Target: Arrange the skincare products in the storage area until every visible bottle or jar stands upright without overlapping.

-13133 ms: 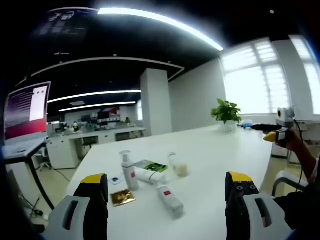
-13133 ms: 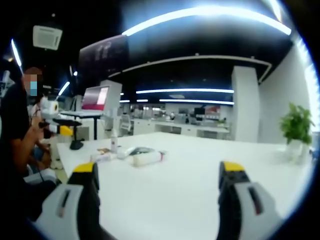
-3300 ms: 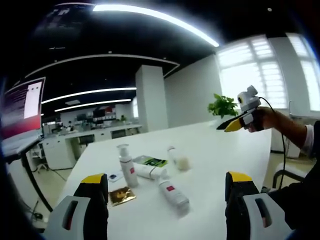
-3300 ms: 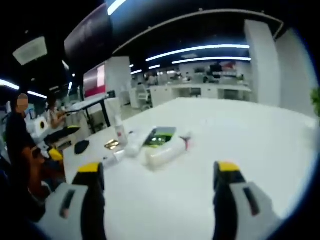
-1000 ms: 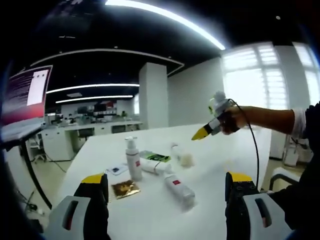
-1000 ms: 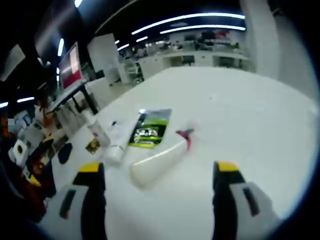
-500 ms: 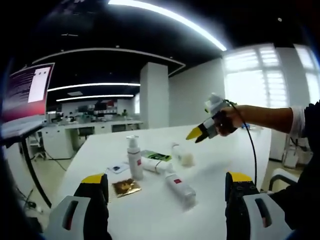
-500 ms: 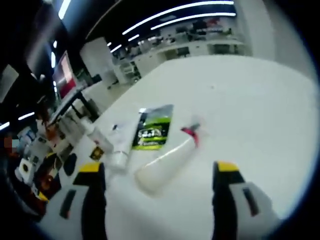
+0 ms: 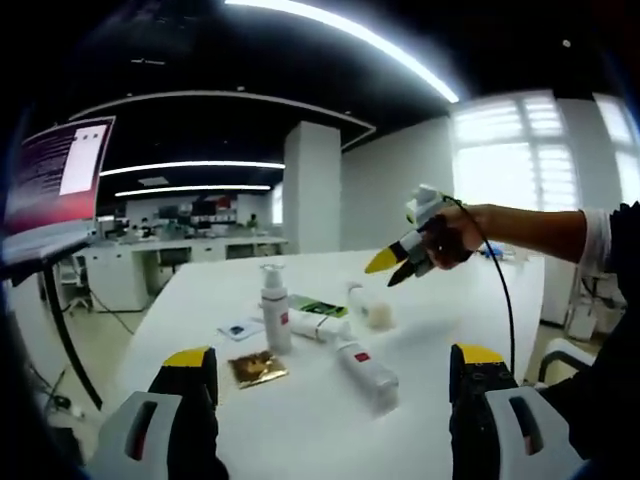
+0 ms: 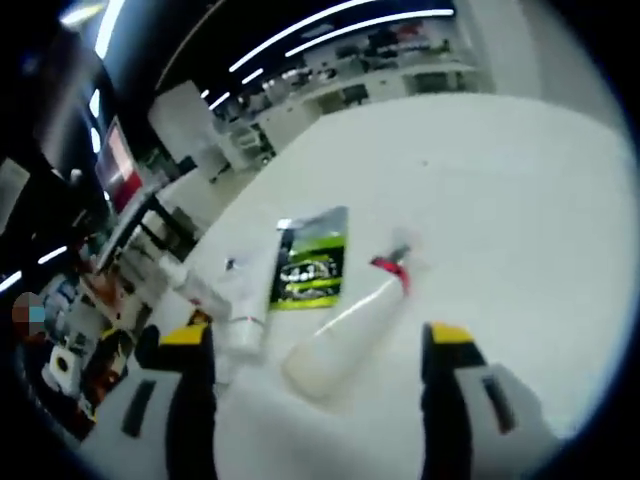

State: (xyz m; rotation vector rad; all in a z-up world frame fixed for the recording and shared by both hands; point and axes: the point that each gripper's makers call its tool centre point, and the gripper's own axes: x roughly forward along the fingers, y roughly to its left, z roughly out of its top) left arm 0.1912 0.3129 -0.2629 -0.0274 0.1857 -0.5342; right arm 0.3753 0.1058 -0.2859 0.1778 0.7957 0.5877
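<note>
On the white table (image 9: pixel 460 315) a white pump bottle (image 9: pixel 273 308) stands upright. Beside it lie a white tube (image 9: pixel 318 325), a red-labelled bottle (image 9: pixel 366 364) and a cream bottle (image 9: pixel 367 307). My left gripper (image 9: pixel 333 356) is open and held back from the group, near the table's front edge. My right gripper (image 9: pixel 397 264), held by a hand, hovers open just above and right of the cream bottle. In the right gripper view the cream bottle (image 10: pixel 335 335) with its red cap lies on its side between the open jaws of that gripper (image 10: pixel 318 340), next to the tube (image 10: pixel 243 312).
A green sachet (image 10: pixel 312 262) lies flat by the tube, and a gold sachet (image 9: pixel 257 368) and a small white sachet (image 9: pixel 240 328) lie left of the bottles. A monitor (image 9: pixel 55 180) stands on a desk at the left. The person's arm (image 9: pixel 540 230) reaches in from the right.
My right gripper has come lower and closer to the lying cream bottle, which now looms larger between its jaws. The left gripper has barely moved. The products lie as before.
</note>
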